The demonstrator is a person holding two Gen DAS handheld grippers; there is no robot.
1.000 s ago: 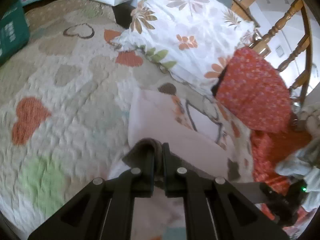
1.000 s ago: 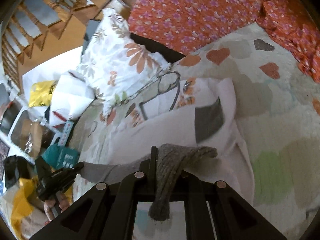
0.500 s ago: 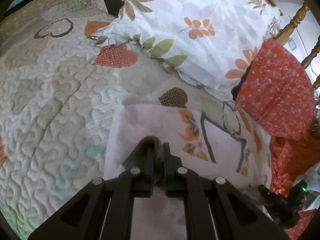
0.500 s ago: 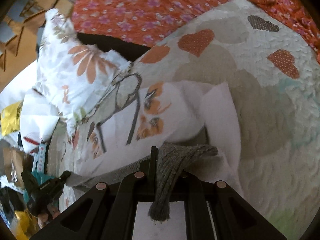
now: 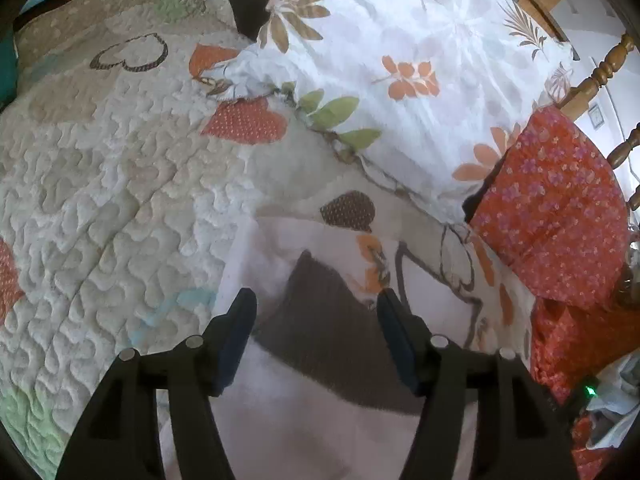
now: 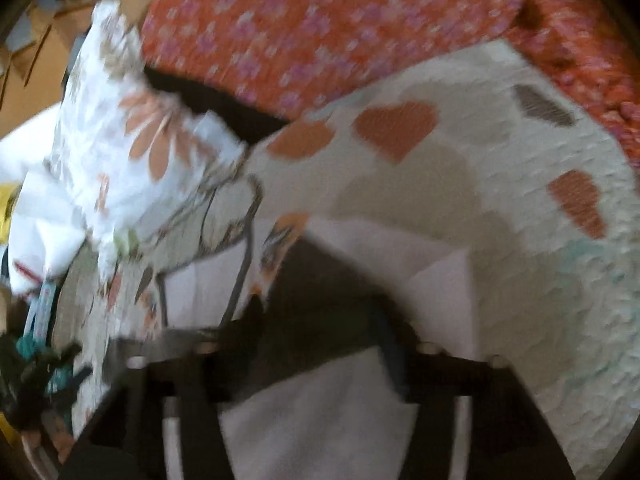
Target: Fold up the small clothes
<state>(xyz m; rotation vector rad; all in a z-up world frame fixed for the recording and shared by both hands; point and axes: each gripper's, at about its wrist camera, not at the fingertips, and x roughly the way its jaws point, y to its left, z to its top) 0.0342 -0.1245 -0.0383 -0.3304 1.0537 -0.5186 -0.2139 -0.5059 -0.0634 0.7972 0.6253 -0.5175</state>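
Garment (image 5: 320,420), small and pale pink-white with a grey-brown ribbed band (image 5: 332,328), is lying flat on the quilted bed cover (image 5: 100,200), directly under and ahead of both your claws.

Left claw (image 5: 314,312): you are holding it with its jaws spread wide, gripping nothing. The ribbed band is lying in the gap between the two fingers (image 5: 240,320), with its pointed corner reaching past the fingertips. The printed part of the garment, with orange patches and dark outlines, is lying just beyond and to the right of the fingertips.

Right claw (image 6: 320,320): this view is blurring with motion. Its jaws are also standing apart, and the dark band (image 6: 316,312) is lying between them on the pale cloth (image 6: 300,420). No cloth is showing pinched.

Surroundings: floral pillow (image 5: 420,80) is resting on the bed cover beyond the garment; orange flowered fabric (image 5: 552,220) is lying to its right; wooden spindles (image 5: 600,76) are showing at the upper right edge.
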